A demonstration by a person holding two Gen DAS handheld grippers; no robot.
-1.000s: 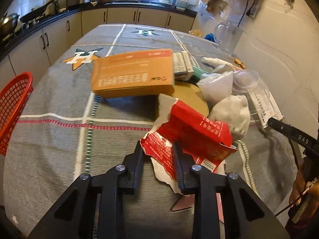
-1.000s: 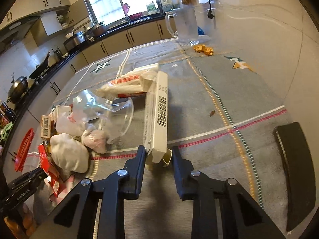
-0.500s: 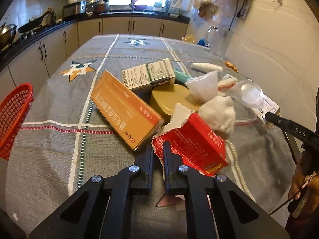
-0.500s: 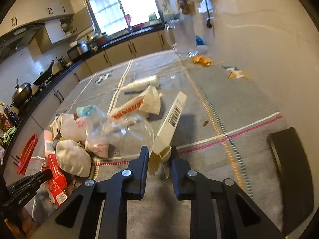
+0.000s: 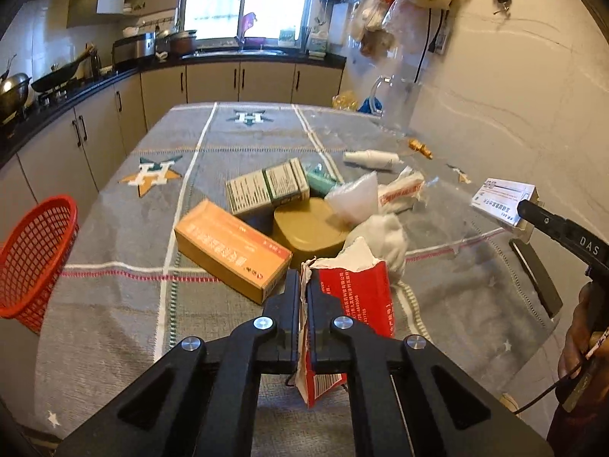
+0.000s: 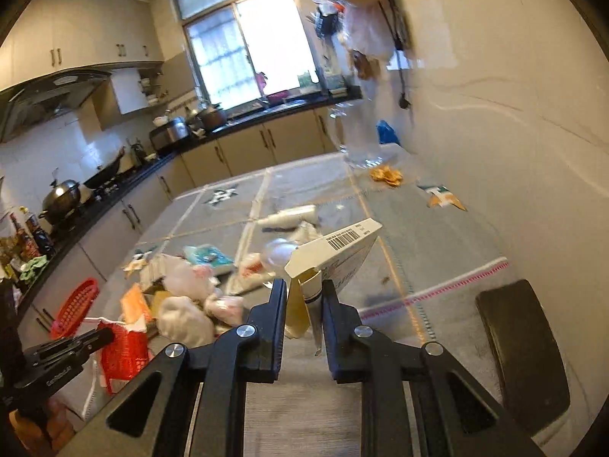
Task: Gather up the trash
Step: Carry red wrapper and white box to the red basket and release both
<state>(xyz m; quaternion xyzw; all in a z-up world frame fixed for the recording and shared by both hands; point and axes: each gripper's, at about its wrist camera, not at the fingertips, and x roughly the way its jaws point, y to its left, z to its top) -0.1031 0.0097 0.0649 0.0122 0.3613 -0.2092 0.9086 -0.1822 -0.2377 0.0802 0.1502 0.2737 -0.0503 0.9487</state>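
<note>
Above the cloth-covered table, the left gripper had pinched tight on the torn red packet, held off the litter pile beside the orange box. The right gripper was clamped on one end of the white carton, lifted clear of the table. A red basket sat at the table's left edge.

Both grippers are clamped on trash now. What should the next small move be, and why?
Probably carry the torn red packet in the left gripper leftward to the red basket: it is gripped and the basket stands open at the table's left edge. The right gripper holds a white carton.
</note>
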